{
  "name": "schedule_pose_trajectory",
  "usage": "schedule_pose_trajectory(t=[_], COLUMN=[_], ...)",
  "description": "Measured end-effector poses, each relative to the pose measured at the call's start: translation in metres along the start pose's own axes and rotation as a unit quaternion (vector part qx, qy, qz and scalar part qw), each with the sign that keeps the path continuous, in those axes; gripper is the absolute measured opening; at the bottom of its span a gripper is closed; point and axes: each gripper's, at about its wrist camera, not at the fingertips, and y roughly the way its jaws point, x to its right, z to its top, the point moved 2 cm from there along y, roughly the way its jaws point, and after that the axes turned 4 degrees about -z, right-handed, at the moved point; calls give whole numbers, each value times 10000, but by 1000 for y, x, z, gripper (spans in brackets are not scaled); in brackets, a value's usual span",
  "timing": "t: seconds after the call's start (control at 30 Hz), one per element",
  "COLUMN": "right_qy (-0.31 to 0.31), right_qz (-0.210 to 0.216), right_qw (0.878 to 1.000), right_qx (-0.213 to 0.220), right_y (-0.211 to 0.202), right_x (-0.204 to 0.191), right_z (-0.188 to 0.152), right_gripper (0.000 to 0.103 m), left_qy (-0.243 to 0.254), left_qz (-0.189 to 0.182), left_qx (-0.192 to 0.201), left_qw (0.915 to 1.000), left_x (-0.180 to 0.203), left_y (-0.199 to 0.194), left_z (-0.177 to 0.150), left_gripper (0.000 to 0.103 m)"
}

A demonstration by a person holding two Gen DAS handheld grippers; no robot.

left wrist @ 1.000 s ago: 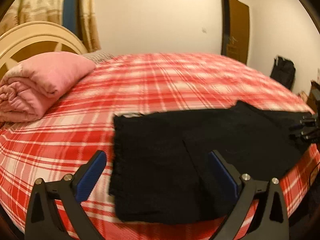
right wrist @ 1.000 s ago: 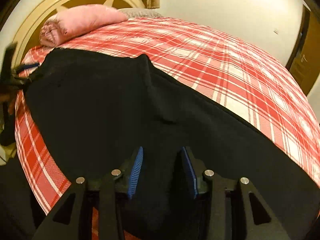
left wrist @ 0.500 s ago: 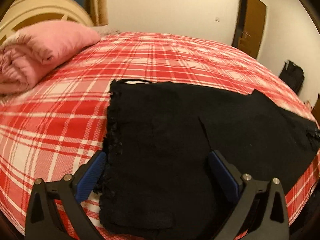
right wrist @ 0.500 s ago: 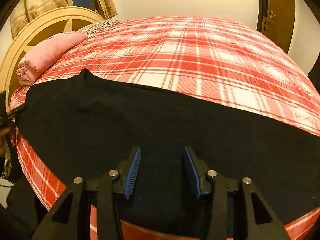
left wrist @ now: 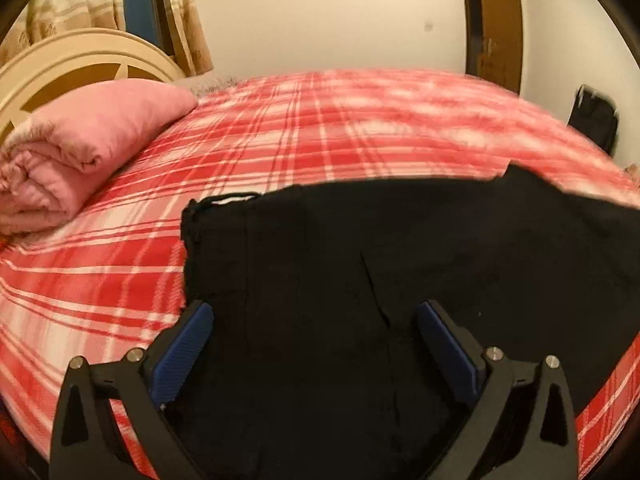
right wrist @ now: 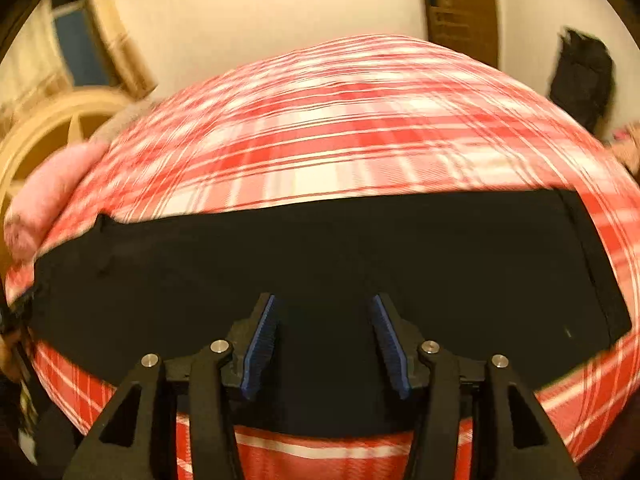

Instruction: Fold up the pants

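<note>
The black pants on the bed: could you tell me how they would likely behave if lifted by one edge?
The black pants lie flat and follow the plaid bedspread, so they are probably floppy and would drape. The cloth looks matte, so slipping seems unlikely.

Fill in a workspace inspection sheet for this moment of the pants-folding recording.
Surface: bed with red and white plaid cover.
Job's things: black pants lying flat near the front edge, white-lined waistband at their left end.
Clutter: rolled pink blanket by the headboard.
Grippers: left gripper open wide above the pants; right gripper opening, nothing pinched.
Cables: nothing seen.
Surroundings: curtains, brown door, black bag against the wall.
</note>
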Motion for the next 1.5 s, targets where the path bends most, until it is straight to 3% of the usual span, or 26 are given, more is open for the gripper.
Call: schedule_pose_trajectory(t=[0.13,0.3,0.4,0.5,0.53,0.63,0.77,0.8,0.83,0.87,0.93,1.07,1.13,1.3,1.4,1.43,1.5], right_qy=[147,-343,-495,-729,-797,-819,-831,-789,-789,-746,-648,-413,-333,-615,-1166,-1346,-1570], right_qz=[-53,35,66,-31,-72,-67,-64,-54,-54,-65,-80,-102,-105,-8,393,266,54], right_qw=[9996,9978,9968,9951,9945,9942,9937,9937,9937,9937,9938,9945,9977,9978,9924,9902,9875], right_qx=[222,571,625,668,675,695,746,792,792,828,901,955,583,247,0,-252,-128], right_y=[-9,-18,-19,-19,-18,-17,-18,-20,-20,-22,-26,-30,-14,-3,-3,4,4], right_x=[8,-26,-38,-52,-57,-60,-61,-59,-59,-58,-53,-41,-36,-48,-75,-81,-87], right_z=[-6,1,0,-2,-3,-5,-6,-6,-6,-5,-3,-1,-4,-14,-31,-38,-45], right_gripper=[53,53,53,53,53,53,53,53,53,53,53,55,56,56,56,56,56], left_qy=[-217,-618,-733,-868,-894,-1052,-1109,-1103,-1039,-924,-963,-712,-726,-573,-404,-409,-306], left_qz=[-42,70,131,-180,-252,-554,-640,-680,-634,-610,-674,-494,-455,-351,51,74,276], left_qx=[-53,464,302,31,-21,-103,-92,-96,-100,-76,-33,-9,-15,-277,-80,-65,75], left_qw=[9997,9970,9968,9961,9957,9929,9917,9915,9925,9938,9931,9962,9963,9974,9991,9991,9991], left_x=[-5,-36,-54,-59,-59,-54,-49,-50,-50,-50,-53,-54,-59,-55,-50,-51,-49], left_y=[-5,-45,-42,-29,-25,-14,-11,-12,-13,-16,-21,-32,-35,-15,-21,-23,-33], left_z=[3,11,8,-1,-3,-7,-5,-4,-3,-1,3,13,15,1,0,1,5], left_gripper=[103,103,103,100,85,58,56,48,33,31,17,16,16,18,47,57,68])
